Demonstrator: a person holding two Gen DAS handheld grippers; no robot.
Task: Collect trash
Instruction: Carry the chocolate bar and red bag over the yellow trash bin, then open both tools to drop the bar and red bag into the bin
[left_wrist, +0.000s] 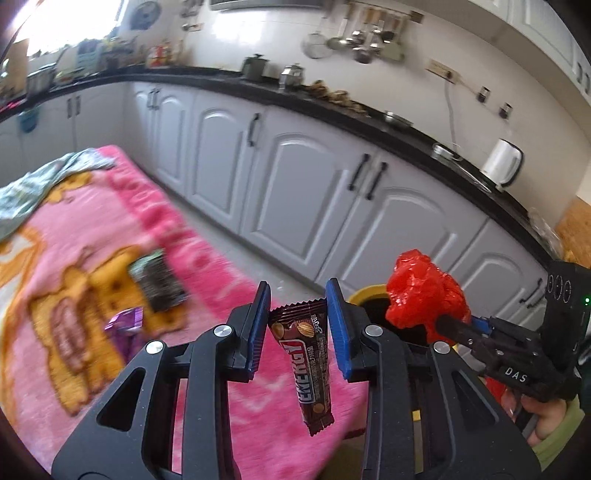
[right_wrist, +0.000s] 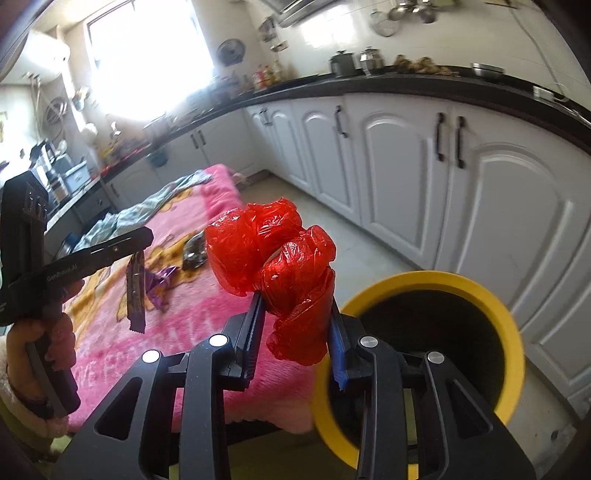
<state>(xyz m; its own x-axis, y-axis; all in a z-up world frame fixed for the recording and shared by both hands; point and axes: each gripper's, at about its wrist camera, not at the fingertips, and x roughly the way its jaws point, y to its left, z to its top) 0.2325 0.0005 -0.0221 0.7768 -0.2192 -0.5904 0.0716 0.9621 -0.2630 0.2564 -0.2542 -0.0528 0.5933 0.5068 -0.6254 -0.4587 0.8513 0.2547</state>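
Note:
My left gripper (left_wrist: 298, 304) is shut on the top edge of a brown "Energy" bar wrapper (left_wrist: 308, 362), which hangs straight down over the pink blanket (left_wrist: 74, 229). The right wrist view shows the same left gripper (right_wrist: 144, 236) and the wrapper (right_wrist: 135, 291) dangling from its tip. My right gripper (right_wrist: 295, 306) is shut on a crumpled red plastic bag (right_wrist: 273, 251), held beside a yellow-rimmed black bin (right_wrist: 511, 317). From the left wrist view the right gripper (left_wrist: 443, 325) holds the red bag (left_wrist: 424, 291) over the bin's rim (left_wrist: 364, 293).
A purple wrapper (left_wrist: 125, 326) and a dark wrapper (left_wrist: 159, 282) lie on the blanket, with a teal cloth (left_wrist: 37, 184) at its far end. White cabinets (left_wrist: 295, 184) under a black counter run along the far side. A tiled floor strip lies between.

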